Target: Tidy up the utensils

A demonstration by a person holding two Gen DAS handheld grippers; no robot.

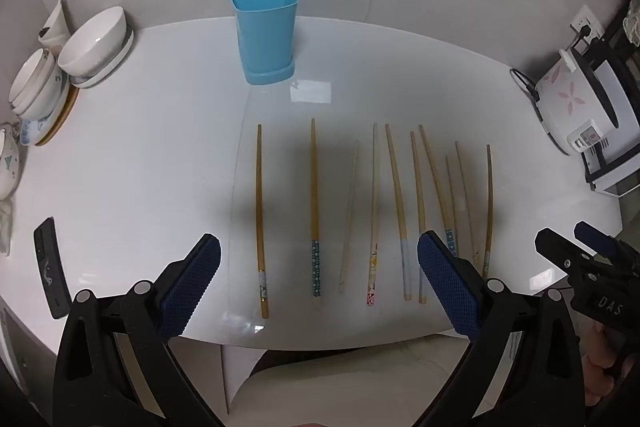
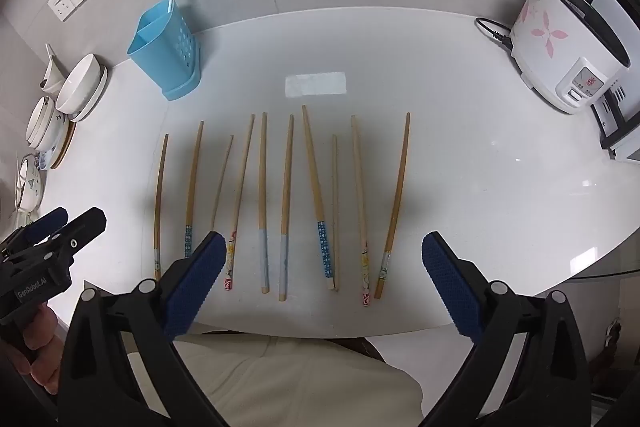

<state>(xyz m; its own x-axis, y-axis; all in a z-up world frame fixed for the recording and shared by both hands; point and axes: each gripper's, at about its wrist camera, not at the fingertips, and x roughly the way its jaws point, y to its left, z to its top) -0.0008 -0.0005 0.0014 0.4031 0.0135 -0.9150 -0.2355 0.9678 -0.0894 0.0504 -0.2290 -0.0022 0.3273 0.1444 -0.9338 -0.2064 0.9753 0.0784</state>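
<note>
Both tongs are hanging released and empty over the near edge of the worktop point(image 2: 460, 155): the left tongs point(image 1: 319, 285) above the row's left end, the right tongs point(image 2: 323, 283) above its middle. The chopsticks point(image 2: 285, 203) are lying side by side, well apart from the blue holder point(image 2: 164, 51) at the back left. They are looking light, stiff and slick, so gripping mid-shaft seems safest. "GenRobot.AI" is reading on the left tool, "DAS" on the right.
</note>
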